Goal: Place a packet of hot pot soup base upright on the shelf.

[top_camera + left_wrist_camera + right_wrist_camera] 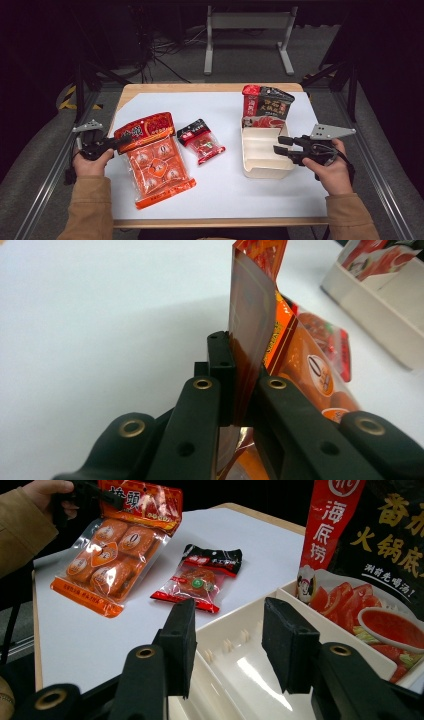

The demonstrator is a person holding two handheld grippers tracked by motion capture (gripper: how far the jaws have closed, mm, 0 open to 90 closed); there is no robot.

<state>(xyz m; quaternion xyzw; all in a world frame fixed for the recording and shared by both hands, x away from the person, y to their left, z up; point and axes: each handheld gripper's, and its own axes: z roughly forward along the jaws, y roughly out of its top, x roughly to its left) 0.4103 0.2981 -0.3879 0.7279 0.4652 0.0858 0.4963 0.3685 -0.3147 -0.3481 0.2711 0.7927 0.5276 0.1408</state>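
Note:
A big orange snack bag [155,165] lies on the white table top at the left, its top end lifted. My left gripper [117,141] is shut on that top edge; in the left gripper view both jaws pinch the foil [252,315] at the gripper's [242,370] tips. The right gripper view shows the same bag [112,545] held by the far gripper [95,490]. A small red and black packet [201,141] lies mid-table. My right gripper [277,145] is open, with its jaws reaching over the right side of a cream divided tray [262,172]. No pad of this gripper [230,625] presses on the tray [225,617].
A red and black hotpot base bag [267,107] stands in the tray's back compartment and looms close in the right gripper view [380,545]. The small packet [200,580] lies between the orange bag and the tray. Metal rails run along both table sides.

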